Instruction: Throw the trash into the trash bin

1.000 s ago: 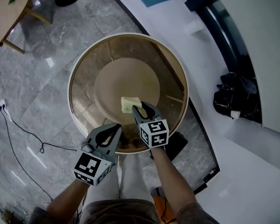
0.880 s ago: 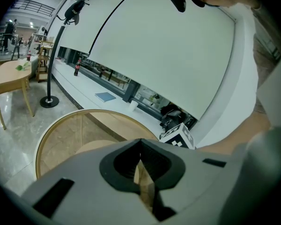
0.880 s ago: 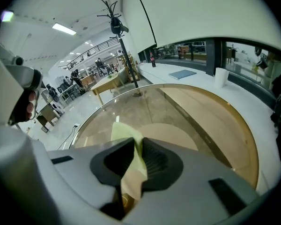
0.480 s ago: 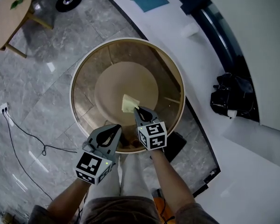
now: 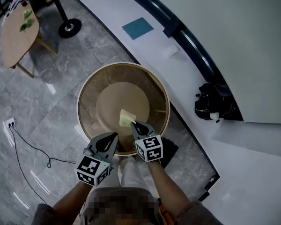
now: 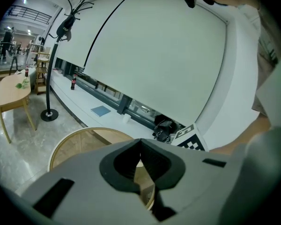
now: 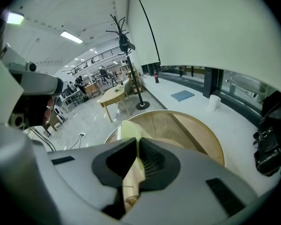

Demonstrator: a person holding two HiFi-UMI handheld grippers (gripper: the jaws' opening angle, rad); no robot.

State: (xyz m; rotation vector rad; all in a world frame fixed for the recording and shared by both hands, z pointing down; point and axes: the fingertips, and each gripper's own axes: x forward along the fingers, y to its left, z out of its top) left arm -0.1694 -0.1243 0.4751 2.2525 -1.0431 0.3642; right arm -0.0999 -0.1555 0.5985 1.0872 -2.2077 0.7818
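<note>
A pale yellow crumpled paper [image 5: 126, 118] hangs just above the round glass-topped table [image 5: 89, 93], and my right gripper [image 5: 133, 123] is shut on its near edge. In the right gripper view the paper [image 7: 130, 129] sticks up between the closed jaws of the right gripper [image 7: 137, 143]. My left gripper [image 5: 114, 136] is beside it to the left, over the table's near rim, shut and empty; in its own view the left gripper [image 6: 140, 143] has its jaws closed. A black bag-like thing [image 5: 213, 102] sits on the white ledge at the right.
A wooden side table [image 5: 18, 32] and a coat stand's round base [image 5: 69, 28] stand at the upper left. A blue sheet [image 5: 137, 28] and a white cup [image 5: 169, 51] lie on the white ledge. A cable [image 5: 28, 146] runs over the marble floor.
The right jaws closed on the yellow paper and lifted it off the table. Both grippers rose, and the table now looks smaller and farther below.
</note>
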